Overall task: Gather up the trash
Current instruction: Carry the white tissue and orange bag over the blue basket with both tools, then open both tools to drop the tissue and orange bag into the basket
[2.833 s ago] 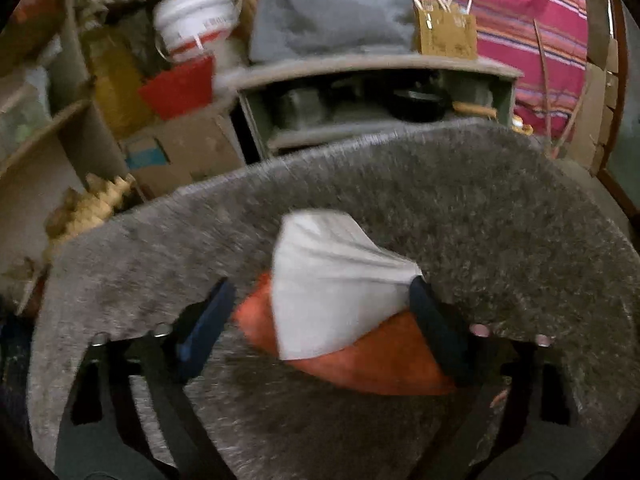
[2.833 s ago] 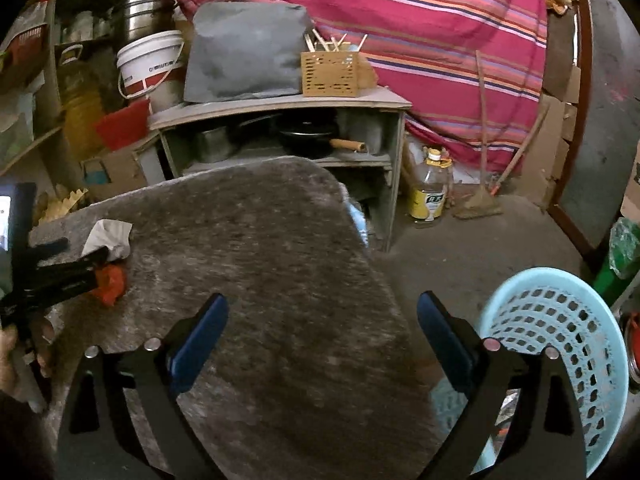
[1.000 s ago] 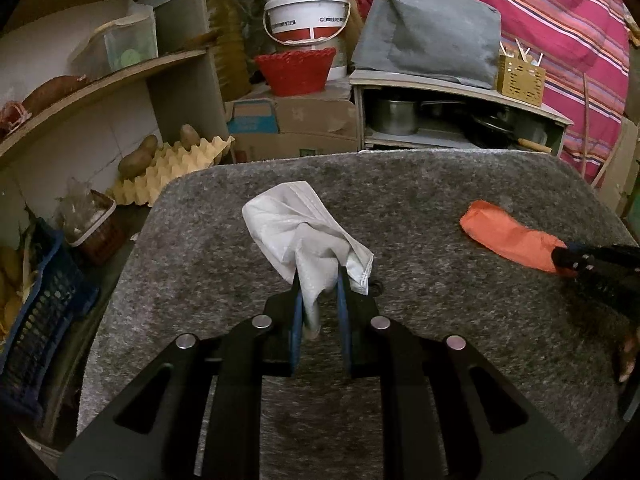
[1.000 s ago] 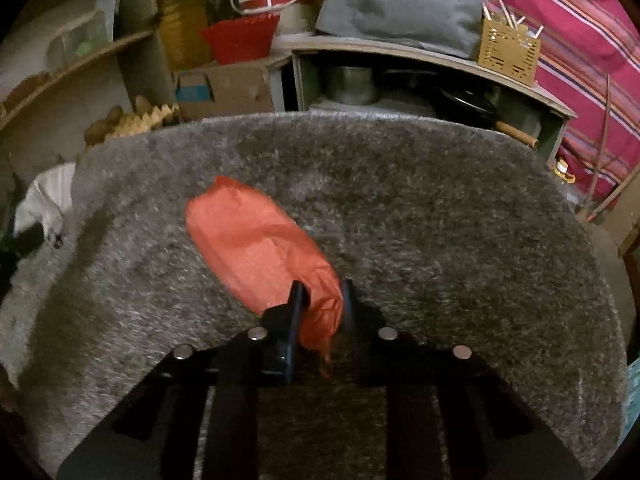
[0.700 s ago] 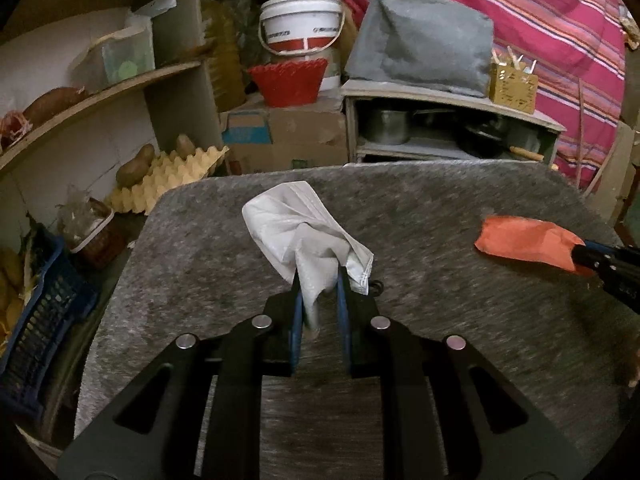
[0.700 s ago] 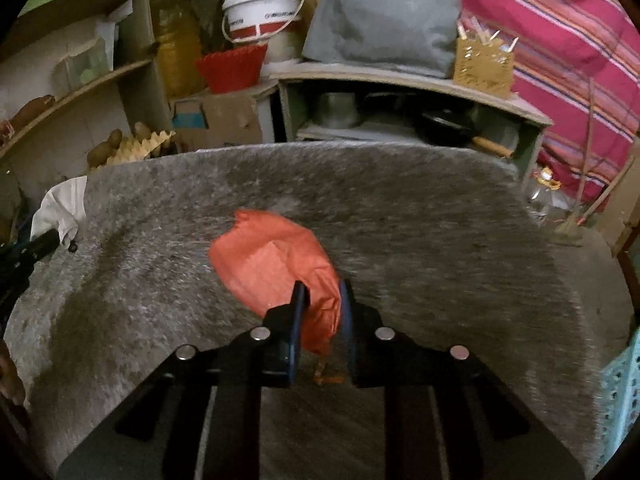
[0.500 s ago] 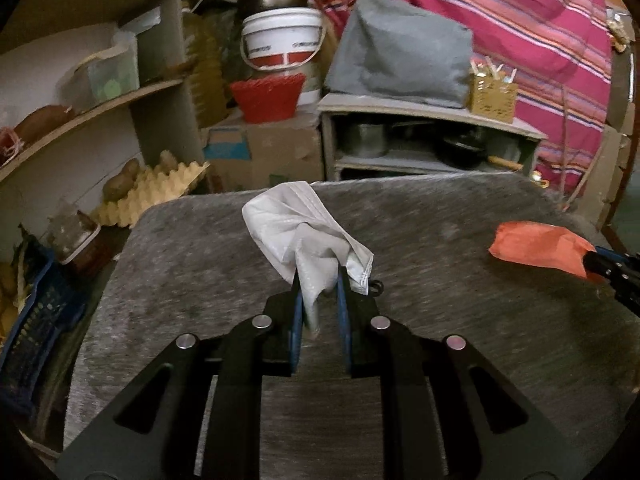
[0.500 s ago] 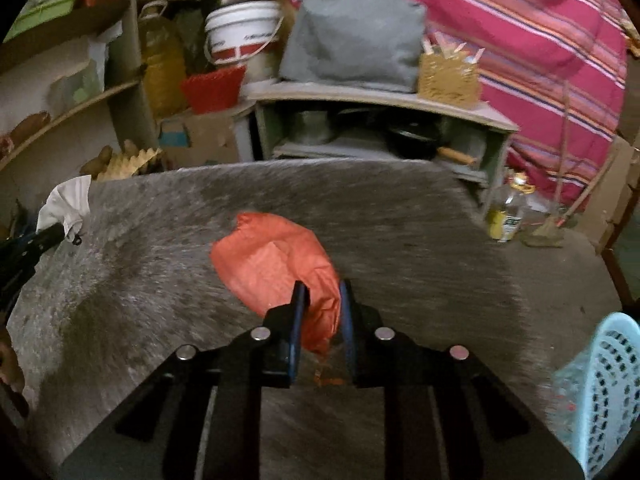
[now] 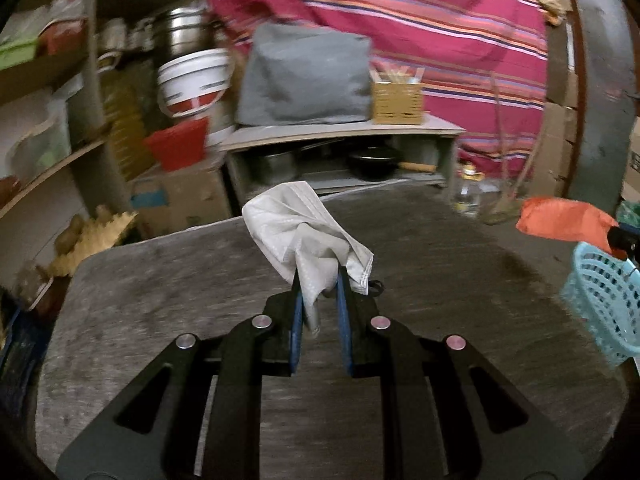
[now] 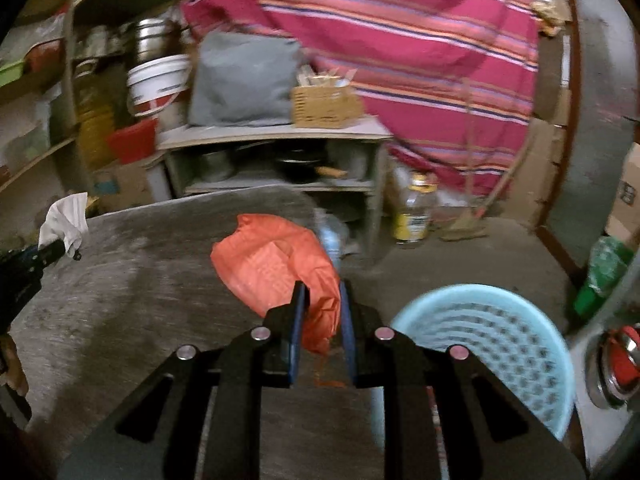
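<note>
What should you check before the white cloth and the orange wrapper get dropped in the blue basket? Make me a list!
1. Left tongs squeezing the white cloth: ok.
2. Right tongs squeezing the orange wrapper: ok.
3. Blue basket within sight and open at the top: ok.
4. Orange wrapper right above the basket: not ok, it hangs over the grey mat's edge beside it.
5. White cloth above the basket: not ok, it hangs over the mat, with the basket off to the right.
6. Room left in the basket: cannot tell, too blurry.
</note>
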The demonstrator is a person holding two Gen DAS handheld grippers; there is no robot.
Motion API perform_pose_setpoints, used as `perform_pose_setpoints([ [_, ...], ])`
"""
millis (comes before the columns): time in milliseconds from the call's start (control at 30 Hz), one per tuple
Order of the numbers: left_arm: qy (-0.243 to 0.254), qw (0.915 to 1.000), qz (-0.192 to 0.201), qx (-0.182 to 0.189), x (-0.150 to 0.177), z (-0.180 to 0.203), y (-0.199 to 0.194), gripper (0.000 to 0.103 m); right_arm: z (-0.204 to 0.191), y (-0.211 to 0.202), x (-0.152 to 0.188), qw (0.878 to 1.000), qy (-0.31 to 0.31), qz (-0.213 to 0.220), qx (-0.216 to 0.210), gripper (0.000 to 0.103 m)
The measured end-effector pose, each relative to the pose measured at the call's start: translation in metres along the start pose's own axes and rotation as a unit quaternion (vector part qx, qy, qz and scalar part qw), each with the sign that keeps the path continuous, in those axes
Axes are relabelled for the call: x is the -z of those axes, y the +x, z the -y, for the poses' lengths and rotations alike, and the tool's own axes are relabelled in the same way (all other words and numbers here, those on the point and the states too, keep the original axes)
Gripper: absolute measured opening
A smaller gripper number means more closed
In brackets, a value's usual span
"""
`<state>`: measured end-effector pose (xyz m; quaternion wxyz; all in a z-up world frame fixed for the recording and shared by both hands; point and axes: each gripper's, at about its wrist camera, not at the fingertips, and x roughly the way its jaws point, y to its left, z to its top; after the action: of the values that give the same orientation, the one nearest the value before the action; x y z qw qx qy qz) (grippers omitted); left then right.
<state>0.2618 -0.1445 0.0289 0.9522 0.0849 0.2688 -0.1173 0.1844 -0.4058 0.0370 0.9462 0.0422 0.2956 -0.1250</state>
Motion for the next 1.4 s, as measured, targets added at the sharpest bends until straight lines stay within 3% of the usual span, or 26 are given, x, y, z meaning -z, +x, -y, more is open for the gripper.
perform_pose_setpoints([
  [300,0.043,0.9961,0.004,0.076,-0.006,0.126,-0.003,0.014,0.109,-0.031,0.022,0.996,0.052,0.003,0.078,0.018],
  [433,0.062,0.9919,0.006,0.111,-0.005,0.178,-0.008,0.014,0.148,-0.037,0.035,0.993,0.073,-0.004,0.090,0.018],
  [767,0.084,0.9804,-0.011,0.177,0.002,0.281,-0.003,0.014,0.208,-0.038,0.064,0.988,0.107,-0.026,0.111,0.018],
  [933,0.106,0.9762,-0.024,0.187,0.009,0.315,0.005,0.016,0.217,-0.039,0.070,0.987,0.115,-0.027,0.109,0.018],
  [1167,0.096,0.9784,-0.034,0.180,0.006,0.313,0.010,0.049,0.209,-0.029,0.069,0.988,0.107,-0.035,0.104,0.018],
  [1400,0.077,0.9876,-0.008,0.136,0.002,0.267,-0.004,0.079,0.194,-0.014,0.069,0.990,0.099,-0.047,0.090,0.018],
])
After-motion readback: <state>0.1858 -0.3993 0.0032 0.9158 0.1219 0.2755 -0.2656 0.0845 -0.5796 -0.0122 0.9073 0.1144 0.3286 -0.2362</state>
